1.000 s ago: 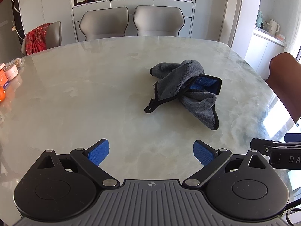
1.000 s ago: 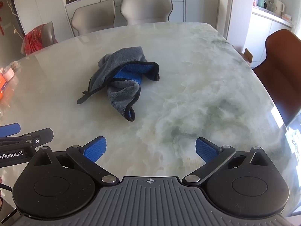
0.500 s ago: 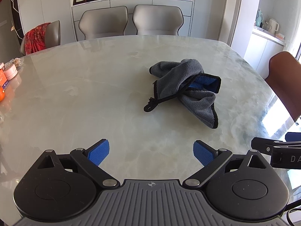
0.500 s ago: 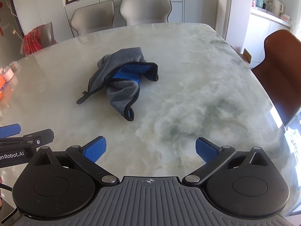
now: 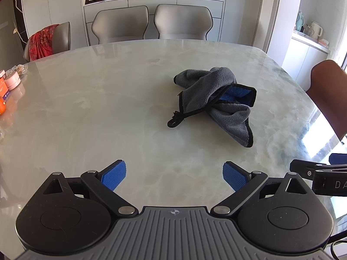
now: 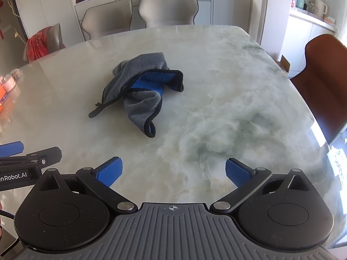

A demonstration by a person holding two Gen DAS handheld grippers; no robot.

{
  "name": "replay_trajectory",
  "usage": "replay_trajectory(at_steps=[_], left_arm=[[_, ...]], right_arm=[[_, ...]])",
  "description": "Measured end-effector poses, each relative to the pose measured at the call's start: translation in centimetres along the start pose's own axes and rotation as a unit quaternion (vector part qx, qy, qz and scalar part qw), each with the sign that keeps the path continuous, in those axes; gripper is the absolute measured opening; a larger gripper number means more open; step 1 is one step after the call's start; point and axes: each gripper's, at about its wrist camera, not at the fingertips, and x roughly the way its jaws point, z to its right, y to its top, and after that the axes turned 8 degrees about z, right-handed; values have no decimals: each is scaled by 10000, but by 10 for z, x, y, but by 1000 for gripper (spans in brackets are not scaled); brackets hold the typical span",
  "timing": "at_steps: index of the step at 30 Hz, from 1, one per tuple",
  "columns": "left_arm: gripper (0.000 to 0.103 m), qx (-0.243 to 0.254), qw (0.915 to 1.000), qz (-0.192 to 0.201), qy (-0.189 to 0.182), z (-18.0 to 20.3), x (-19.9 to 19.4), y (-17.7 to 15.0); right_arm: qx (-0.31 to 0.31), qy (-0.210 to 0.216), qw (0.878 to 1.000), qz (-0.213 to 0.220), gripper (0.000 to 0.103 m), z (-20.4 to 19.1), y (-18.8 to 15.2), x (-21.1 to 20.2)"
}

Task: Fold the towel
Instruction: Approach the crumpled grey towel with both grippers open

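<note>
Both jaws stand wide apart and hold nothing: the left gripper (image 5: 174, 174) and the right gripper (image 6: 173, 171) hover side by side above the near edge of a pale marble table (image 5: 97, 108), each showing two blue-padded fingers, four pads in all. One towel (image 5: 216, 104), grey on one face and blue on the other with black piping, lies crumpled in a heap on the tabletop toward its middle, well apart from both grippers. Its blue side shows in a fold turned toward the right edge of the table, and one black hanging loop (image 5: 173, 123) trails flat on the marble from the heap's near-left side. From the right wrist view the same towel (image 6: 141, 88) sits ahead and to the left of the right gripper, while from the left wrist view it sits ahead and to the right.

Two grey upholstered chairs (image 5: 151, 23) stand at the far edge of the table. A third grey chair, at the far-left corner, has a red cloth (image 5: 42, 42) draped over its back. One brown chair (image 6: 323, 73) stands at the right edge. Several small items, among them a pink round tin (image 5: 12, 82), sit at the left edge. A white sideboard (image 5: 195, 2) lines the wall behind.
</note>
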Motion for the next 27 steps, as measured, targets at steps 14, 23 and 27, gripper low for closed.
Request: replay_trajectory(at_steps=[14,23,27], left_arm=[[98,-22,10000,-58,-10,-5,7,4],[98,168,9998,98,-21,-7,14,13],[98,298,9993,176,-167,-6,19,19]], right_arm=[[58,-38,9999,-133,102,1,3,8],[201,110,9997,-88,102,8,14,17],[292,231,9993,32,102,12,26,23]])
